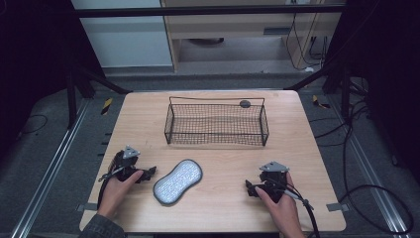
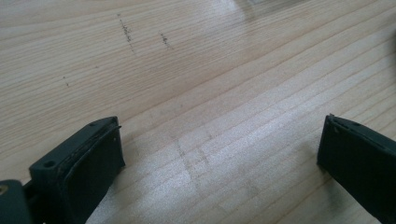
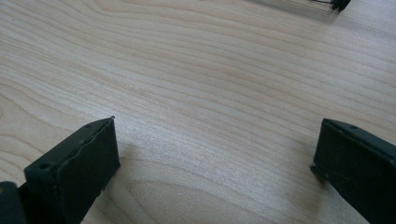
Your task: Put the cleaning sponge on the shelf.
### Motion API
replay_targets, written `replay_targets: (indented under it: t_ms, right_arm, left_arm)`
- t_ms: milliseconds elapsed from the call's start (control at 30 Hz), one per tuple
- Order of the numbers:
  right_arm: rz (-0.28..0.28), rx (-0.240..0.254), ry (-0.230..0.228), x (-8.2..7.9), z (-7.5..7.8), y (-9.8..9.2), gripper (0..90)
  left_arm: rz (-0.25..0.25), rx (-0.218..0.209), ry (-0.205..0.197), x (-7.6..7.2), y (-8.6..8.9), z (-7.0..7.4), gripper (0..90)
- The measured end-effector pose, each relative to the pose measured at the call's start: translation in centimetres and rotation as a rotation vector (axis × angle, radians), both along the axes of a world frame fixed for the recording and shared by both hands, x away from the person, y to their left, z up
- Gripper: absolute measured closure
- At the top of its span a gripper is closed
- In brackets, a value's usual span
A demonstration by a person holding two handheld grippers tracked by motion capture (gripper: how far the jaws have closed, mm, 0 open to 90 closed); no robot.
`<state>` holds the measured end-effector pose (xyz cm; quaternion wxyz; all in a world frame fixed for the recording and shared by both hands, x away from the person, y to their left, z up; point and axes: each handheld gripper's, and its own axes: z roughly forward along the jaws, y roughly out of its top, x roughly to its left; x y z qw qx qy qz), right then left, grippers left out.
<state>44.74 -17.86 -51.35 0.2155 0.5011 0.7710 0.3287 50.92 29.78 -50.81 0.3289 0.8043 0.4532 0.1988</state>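
A black wire basket [image 1: 216, 124] stands empty at the back middle of the wooden table [image 1: 297, 148]. A grey peanut-shaped pad [image 1: 178, 181] with a dark rim lies flat at the front, left of centre. My left gripper [image 1: 150, 173] rests on the table just left of the pad and points at it. In the left gripper view its jaws stand wide apart over bare wood, so the left gripper [image 2: 219, 154] is open. My right gripper [image 1: 249, 188] lies at the front right, pointing left. It too is open, the right gripper [image 3: 215, 154] framing nothing but wood.
A small black round object [image 1: 244, 103] sits by the basket's back rim. A corner of the basket [image 3: 338, 4] shows at the top right of the right gripper view. Cables trail from both grippers toward the near edge. Metal rails flank the table.
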Motion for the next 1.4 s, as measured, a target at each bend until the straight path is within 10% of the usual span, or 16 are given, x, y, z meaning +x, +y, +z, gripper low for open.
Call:
replay_targets:
  t_ms: [367,533,1033,1400]
  right_arm:
    - [0.045,0.002,0.002,-0.1,0.0,-0.4,0.4]
    - [0.056,-0.002,0.001,-0.2,0.0,-1.0,0.4]
    - [0.088,-0.007,-0.003,0.0,0.0,-1.3,0.4]
    - [0.086,-0.006,-0.002,-0.1,0.0,-1.3,0.4]
  left_arm:
    - [-0.043,0.037,0.009,-0.9,-0.8,1.7,2.9]
    - [-0.066,-0.017,0.052,-1.4,-1.4,2.6,3.6]
    - [-0.087,0.057,0.124,-2.9,-3.7,5.7,4.2]
    - [-0.198,0.14,0.154,-3.7,-8.9,6.1,3.4]
